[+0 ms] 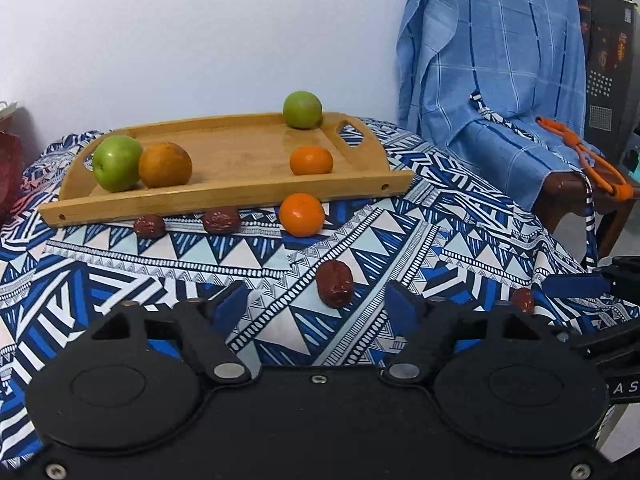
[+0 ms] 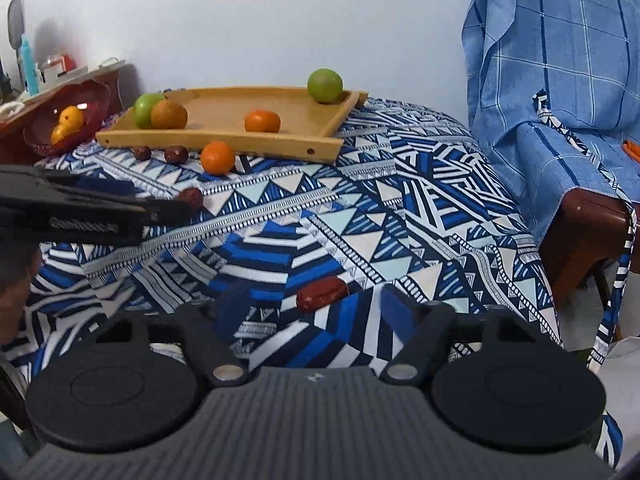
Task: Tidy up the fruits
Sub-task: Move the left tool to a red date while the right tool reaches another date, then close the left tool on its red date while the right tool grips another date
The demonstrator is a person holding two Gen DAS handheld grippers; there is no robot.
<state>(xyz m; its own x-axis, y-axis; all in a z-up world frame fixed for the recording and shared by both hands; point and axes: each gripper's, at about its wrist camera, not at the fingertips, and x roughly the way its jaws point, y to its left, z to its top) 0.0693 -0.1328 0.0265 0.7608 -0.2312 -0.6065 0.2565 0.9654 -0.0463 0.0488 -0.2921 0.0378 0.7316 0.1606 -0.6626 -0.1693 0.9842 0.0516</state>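
Note:
A wooden tray (image 1: 240, 148) (image 2: 224, 108) at the back of the table holds two green apples (image 1: 117, 163) (image 1: 302, 109), a large orange (image 1: 165, 165) and a small tangerine (image 1: 311, 161). Another tangerine (image 1: 301, 214) (image 2: 217, 157) and two red dates (image 1: 149, 225) (image 1: 221, 220) lie on the cloth just in front of the tray. My left gripper (image 1: 316, 300) is open, with a red date (image 1: 334, 283) between its blue fingertips. My right gripper (image 2: 308, 304) is open, with another red date (image 2: 322, 293) between its fingertips.
A blue patterned cloth (image 1: 440, 208) covers the table. A chair draped in blue checked fabric (image 1: 492, 64) stands at the right. A red basket with oranges (image 2: 68, 122) sits at the left. The left gripper's body (image 2: 80, 210) crosses the right wrist view.

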